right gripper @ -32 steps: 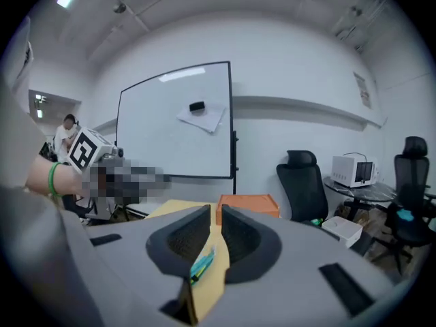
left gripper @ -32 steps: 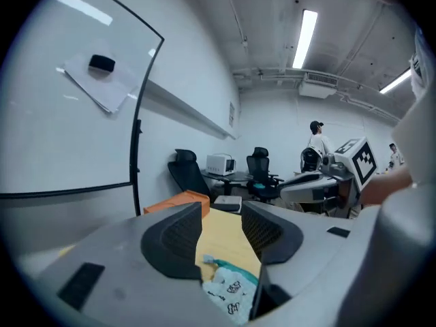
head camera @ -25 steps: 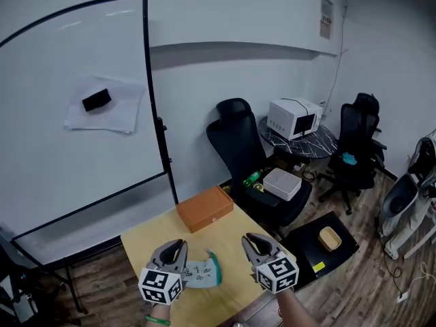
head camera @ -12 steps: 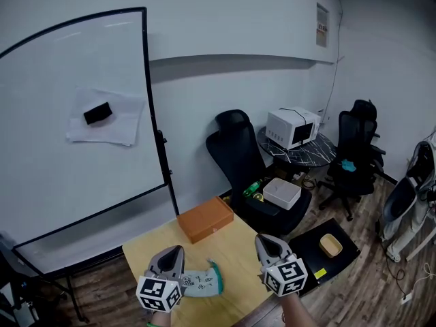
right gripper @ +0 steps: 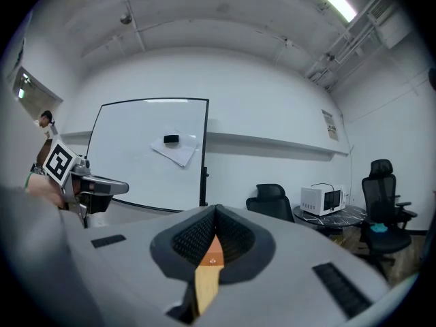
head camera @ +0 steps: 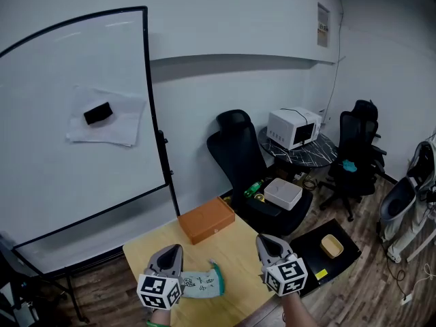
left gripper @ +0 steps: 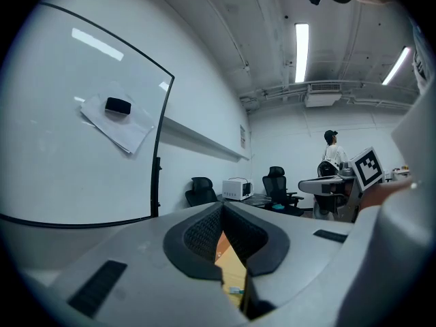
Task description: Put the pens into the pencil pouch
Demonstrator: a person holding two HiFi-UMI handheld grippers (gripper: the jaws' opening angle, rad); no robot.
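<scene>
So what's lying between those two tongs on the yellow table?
In the head view, a pale patterned fabric pouch with a teal edge, beside the left tongs; bare yellow tabletop reaches the right tongs.

1. The pencil pouch (head camera: 203, 284) is a soft, pale fabric case printed with small dark marks, with a teal strip along its right end.
2. It lies flat on the yellow bench (head camera: 211, 252), near the front edge, its long side running left to right.
3. Whether it is zipped or open cannot be told.
</scene>
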